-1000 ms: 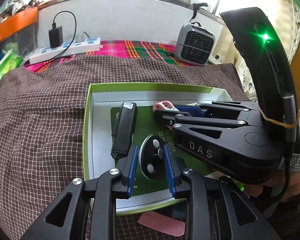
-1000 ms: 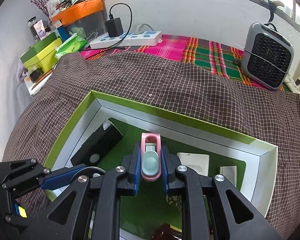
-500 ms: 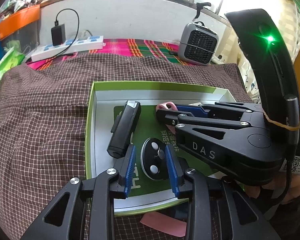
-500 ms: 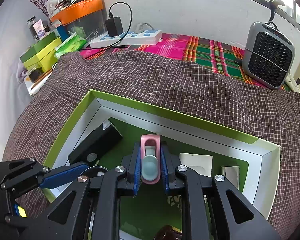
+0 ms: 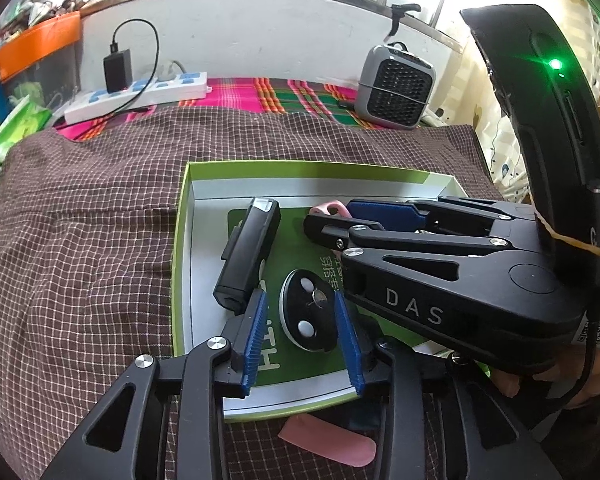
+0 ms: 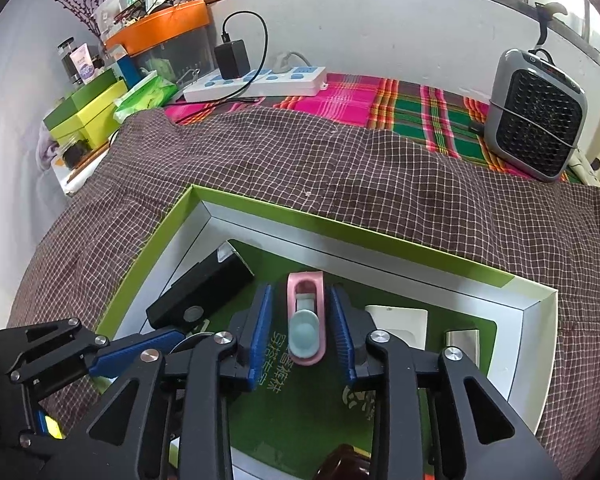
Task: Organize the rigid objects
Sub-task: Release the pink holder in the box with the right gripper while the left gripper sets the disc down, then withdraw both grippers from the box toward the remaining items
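Both grippers have just been opening: the left gripper (image 5: 302, 324) frees the round black disc (image 5: 309, 311), the right gripper (image 6: 302, 328) the pink clip (image 6: 305, 322); both things lie loose mid-tray (image 5: 182, 240), with bare floor toward its right edge.

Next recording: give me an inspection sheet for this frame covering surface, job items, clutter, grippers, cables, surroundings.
Surface: brown checked cloth over a bright plaid cloth.
Job's things: green-rimmed box holds a black rectangular device, round black disc, pink clip and two white pieces at its right.
Clutter: pink flat piece outside the box's near edge.
Grippers: left gripper open around the disc; right gripper open around the clip; both have just been opening.
Cables: black charger lead on the white power strip.
Surroundings: grey fan heater, orange tub, green boxes, window.
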`<state>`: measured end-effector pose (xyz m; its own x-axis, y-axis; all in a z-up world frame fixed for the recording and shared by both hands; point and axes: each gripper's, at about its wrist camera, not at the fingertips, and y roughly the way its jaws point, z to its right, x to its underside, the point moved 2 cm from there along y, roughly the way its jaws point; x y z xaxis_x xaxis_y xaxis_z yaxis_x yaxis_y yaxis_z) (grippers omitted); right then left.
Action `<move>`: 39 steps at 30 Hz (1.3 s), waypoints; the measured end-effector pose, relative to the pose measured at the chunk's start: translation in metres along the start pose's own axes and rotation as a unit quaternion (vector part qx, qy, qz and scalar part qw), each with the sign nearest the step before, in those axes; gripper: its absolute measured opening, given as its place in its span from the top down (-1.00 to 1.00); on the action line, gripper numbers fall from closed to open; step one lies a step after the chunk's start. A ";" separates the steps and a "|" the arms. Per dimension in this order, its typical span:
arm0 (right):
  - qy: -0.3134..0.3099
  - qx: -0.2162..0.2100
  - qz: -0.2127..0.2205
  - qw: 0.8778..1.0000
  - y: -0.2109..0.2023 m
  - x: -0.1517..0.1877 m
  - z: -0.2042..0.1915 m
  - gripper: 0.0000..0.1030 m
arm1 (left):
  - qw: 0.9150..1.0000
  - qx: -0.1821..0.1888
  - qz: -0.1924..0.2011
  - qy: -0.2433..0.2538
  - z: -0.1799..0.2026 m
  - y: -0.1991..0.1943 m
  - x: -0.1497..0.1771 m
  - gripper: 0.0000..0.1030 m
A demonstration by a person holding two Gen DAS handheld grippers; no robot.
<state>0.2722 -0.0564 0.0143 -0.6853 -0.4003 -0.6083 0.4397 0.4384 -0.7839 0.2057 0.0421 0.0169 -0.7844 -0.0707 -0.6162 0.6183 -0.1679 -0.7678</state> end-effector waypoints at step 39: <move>0.077 0.053 0.080 0.992 -0.105 0.072 0.010 0.08 | 0.998 0.015 0.049 -0.037 -0.023 -0.075 0.044 0.15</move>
<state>0.1820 -0.1392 0.0516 -0.6785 -0.2006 -0.7066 0.6035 0.3963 -0.6919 0.1260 0.0738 0.0432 -0.7228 -0.1606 -0.6722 0.6910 -0.1859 -0.6986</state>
